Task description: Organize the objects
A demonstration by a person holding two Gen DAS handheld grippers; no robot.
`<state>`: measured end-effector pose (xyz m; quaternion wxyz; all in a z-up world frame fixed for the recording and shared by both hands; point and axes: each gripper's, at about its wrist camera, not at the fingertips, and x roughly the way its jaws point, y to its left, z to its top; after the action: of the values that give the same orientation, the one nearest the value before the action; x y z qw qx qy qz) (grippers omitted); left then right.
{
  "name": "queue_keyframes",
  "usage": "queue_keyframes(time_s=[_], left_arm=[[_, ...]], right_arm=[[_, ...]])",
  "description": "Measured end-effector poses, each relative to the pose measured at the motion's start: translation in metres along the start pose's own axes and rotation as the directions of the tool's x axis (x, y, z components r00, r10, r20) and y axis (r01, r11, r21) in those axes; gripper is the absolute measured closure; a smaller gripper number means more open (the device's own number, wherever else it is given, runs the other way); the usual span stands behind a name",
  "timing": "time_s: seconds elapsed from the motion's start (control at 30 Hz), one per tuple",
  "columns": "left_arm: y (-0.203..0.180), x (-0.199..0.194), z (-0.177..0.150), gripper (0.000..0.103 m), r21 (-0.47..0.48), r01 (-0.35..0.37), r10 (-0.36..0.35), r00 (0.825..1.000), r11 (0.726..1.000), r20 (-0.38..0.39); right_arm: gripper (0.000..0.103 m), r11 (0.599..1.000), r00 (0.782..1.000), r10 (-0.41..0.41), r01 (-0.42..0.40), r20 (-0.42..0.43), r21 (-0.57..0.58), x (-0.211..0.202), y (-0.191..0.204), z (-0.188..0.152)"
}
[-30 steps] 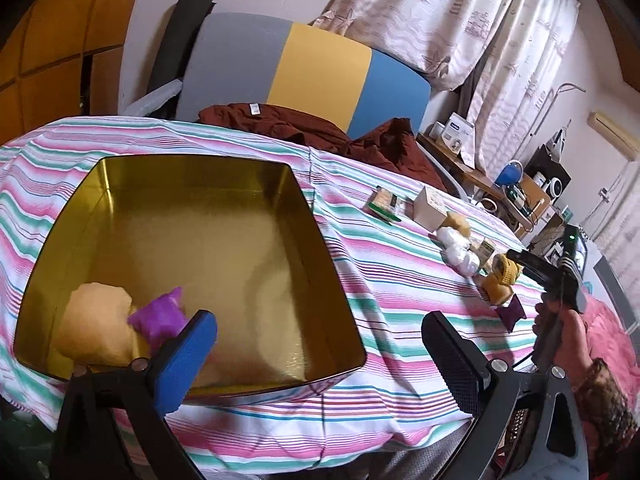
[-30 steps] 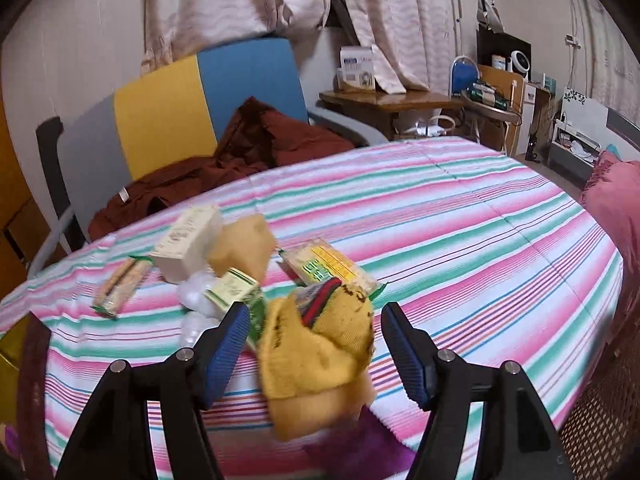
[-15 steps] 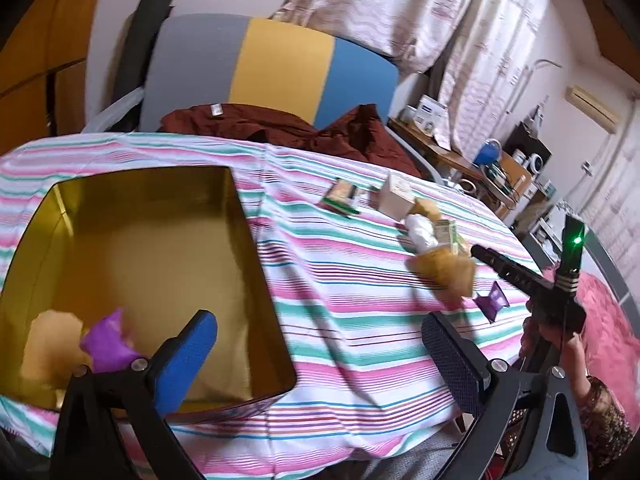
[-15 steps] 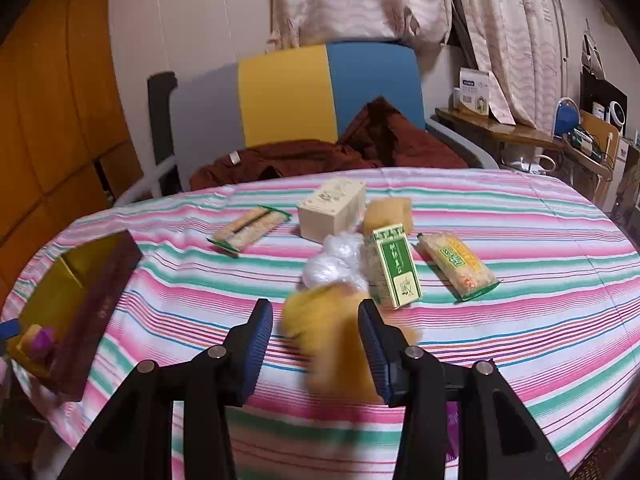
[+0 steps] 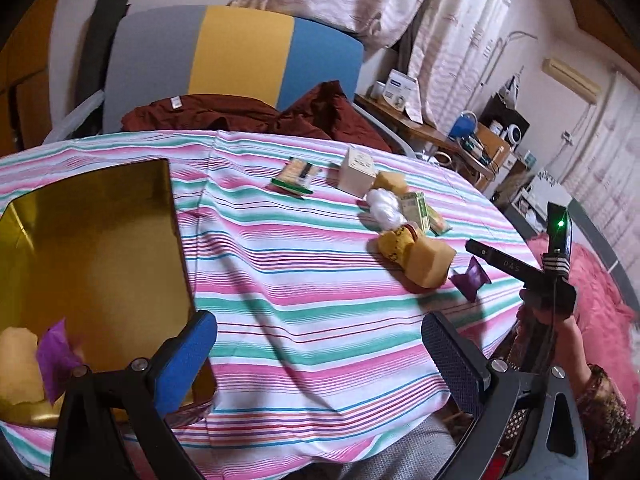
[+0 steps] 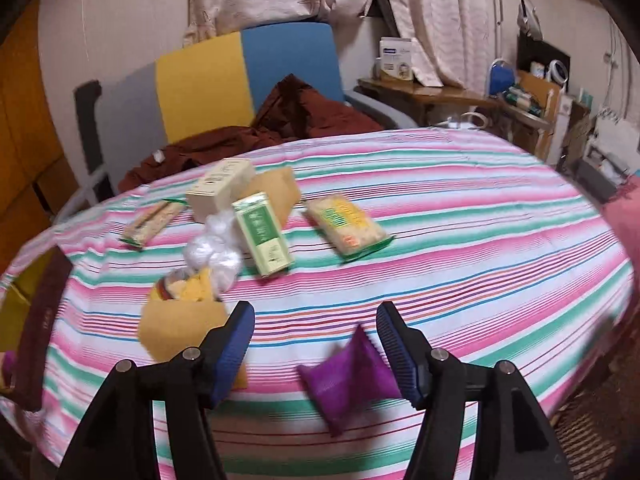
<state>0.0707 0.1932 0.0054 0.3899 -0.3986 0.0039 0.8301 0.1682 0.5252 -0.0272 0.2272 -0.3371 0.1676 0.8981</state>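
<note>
Pouch: purple pouch (image 6: 352, 372) on striped cloth, below right gripper (image 6: 316, 344) | jaws opening, empty | left gripper (image 5: 320, 360) wide, empty

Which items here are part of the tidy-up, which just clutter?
Job:
gold metal tin
yellow sponge block
purple mesh pouch
green carton
cream box
white plastic bag

Lying about:
maroon cloth
grey-yellow-blue chair
wooden side table
</note>
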Motion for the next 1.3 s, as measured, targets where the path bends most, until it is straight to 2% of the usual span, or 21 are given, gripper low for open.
queue_keyframes(time_s=[0.17,0.27,0.37,0.53,0.6,0.7,0.8,1.0,1.07,1.23,1.3], left_arm=[[-0.009,0.011,0.002,0.000,0.009,-0.007,0.007,1.000,1.000,-0.022],[-0.012,0.016,0.005,0.000,0.005,-0.003,0.004,0.999,1.000,-0.031],[-0.015,0.018,0.008,0.000,0.017,-0.011,0.012,0.999,1.000,-0.032],[-0.018,0.032,0.014,0.000,0.010,0.006,-0.005,0.998,1.000,-0.058],[-0.018,0.042,0.018,0.000,-0.006,0.011,-0.012,0.997,1.000,-0.079],[-0.020,0.064,0.027,0.000,-0.045,0.036,-0.042,0.992,0.998,-0.119],[-0.029,0.088,0.039,0.000,-0.076,0.072,-0.083,0.985,0.994,-0.154],[-0.063,0.140,0.060,0.000,-0.061,0.137,-0.147,0.962,0.989,-0.229],[-0.077,0.161,0.065,0.000,-0.044,0.167,-0.173,0.946,0.985,-0.275],[-0.090,0.211,0.072,0.000,-0.057,0.166,-0.175,0.915,0.985,-0.363],[-0.088,0.225,0.071,0.009,-0.072,0.169,-0.184,0.905,0.983,-0.385]], right_arm=[[0.038,0.987,0.987,0.152,-0.154,-0.049,-0.042,0.009,0.036,-0.014],[0.037,0.984,0.990,0.127,-0.134,-0.067,-0.115,0.024,0.064,-0.024],[0.034,0.987,0.993,0.112,-0.116,-0.042,-0.108,0.032,0.066,-0.028],[0.046,0.984,0.984,0.179,-0.179,-0.025,-0.016,0.031,0.049,-0.030],[0.047,0.979,0.982,0.190,-0.191,-0.018,-0.072,0.023,0.054,-0.036],[0.048,0.954,0.963,0.268,-0.268,-0.022,-0.130,0.011,0.062,-0.046],[0.048,0.944,0.965,0.261,-0.261,-0.025,-0.202,0.002,0.073,-0.060],[0.048,0.946,0.968,0.250,-0.246,-0.005,-0.211,-0.005,0.074,-0.070],[0.048,0.946,0.969,0.248,-0.242,-0.001,-0.217,-0.005,0.075,-0.070],[0.048,0.948,0.970,0.243,-0.236,0.007,-0.212,-0.005,0.074,-0.072],[0.048,0.948,0.971,0.239,-0.231,0.009,-0.221,-0.006,0.074,-0.073]])
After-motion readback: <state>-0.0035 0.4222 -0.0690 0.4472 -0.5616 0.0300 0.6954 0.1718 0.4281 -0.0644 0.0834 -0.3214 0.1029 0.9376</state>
